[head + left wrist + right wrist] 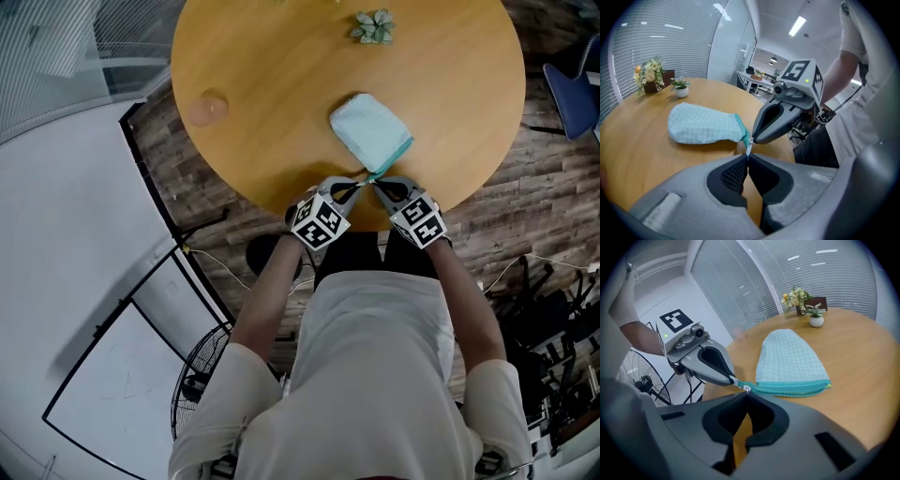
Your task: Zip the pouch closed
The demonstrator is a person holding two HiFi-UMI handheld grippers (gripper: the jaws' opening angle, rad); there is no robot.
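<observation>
A light blue checked pouch [368, 131] [703, 124] [790, 359] lies flat on the round wooden table [262, 94], its teal zipper [787, 388] along the edge facing me. Both grippers meet at the pouch's near corner, by the table's front edge. My left gripper [360, 183] [748, 157] [733, 379] is shut on the teal tab at the zipper's end. My right gripper [377, 181] [746, 393] [752, 139] is shut at the small silver zipper pull [746, 388], which sits at this near end. Whether the zipper's teeth are joined along its length is unclear.
A small potted plant [373, 26] [815, 315] and a flower arrangement [647, 75] stand at the table's far side. A pale pinkish cup [208, 108] sits at the left. A floor fan [202, 375] and a blue chair [572, 94] stand off the table.
</observation>
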